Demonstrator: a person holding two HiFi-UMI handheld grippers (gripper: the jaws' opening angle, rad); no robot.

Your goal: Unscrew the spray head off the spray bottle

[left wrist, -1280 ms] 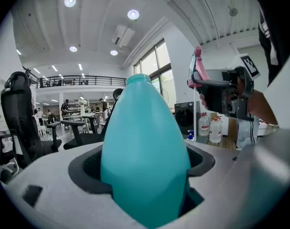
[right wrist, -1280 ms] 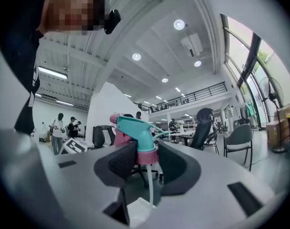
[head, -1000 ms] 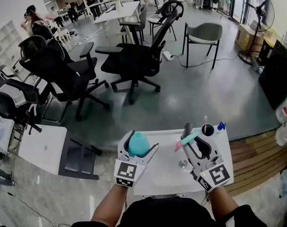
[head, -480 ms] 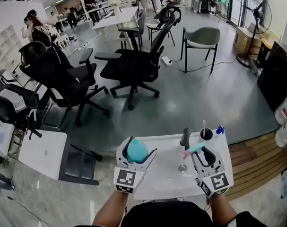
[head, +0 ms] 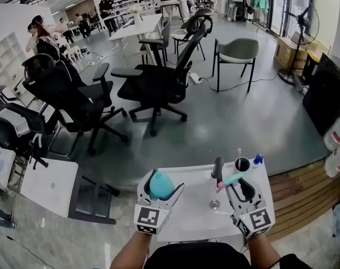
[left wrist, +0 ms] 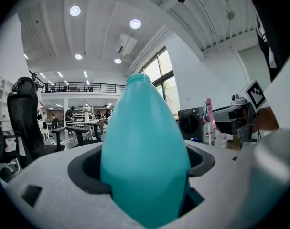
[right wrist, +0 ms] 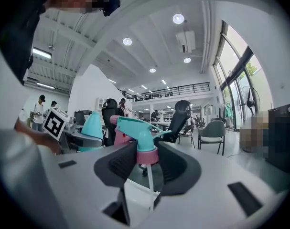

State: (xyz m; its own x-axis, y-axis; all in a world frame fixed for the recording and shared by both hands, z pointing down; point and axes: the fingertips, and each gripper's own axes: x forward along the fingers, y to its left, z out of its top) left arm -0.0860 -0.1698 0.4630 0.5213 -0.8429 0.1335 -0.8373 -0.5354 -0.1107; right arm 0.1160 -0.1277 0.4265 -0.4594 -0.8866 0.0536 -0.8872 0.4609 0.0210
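While the fingers of the left gripper (left wrist: pixel 145 168) are clenched round the belly of the teal bottle (left wrist: pixel 144 128), the fingers of the right gripper (right wrist: pixel 147 161) grasp the spray head (right wrist: pixel 135 128) by its pink collar (right wrist: pixel 147 155); both grips look firm, and neither pair of fingers is released.

Compared with a second ago, the gap between the two parts is wider in the head view; the spray head has drawn away from the bottle toward the person's right, and it now hangs over the white worktop (head: pixel 192 209), near the dark cup (head: pixel 242 164) at the far edge. The neck of the bottle is bare and open, and the thin tube (right wrist: pixel 151 187) under the collar is wholly outside the bottle; so, in my judgement, the unscrewing itself is finished, and only the setting down of the parts may remain.

The bottle stands upright between the left fingers, a little above the near left part of the worktop; its long axis is vertical and its open neck points up. The spray head also sits upright; collar and tube run straight down, while its teal body lies about level, across the fingers, with the pink tip toward the left gripper.
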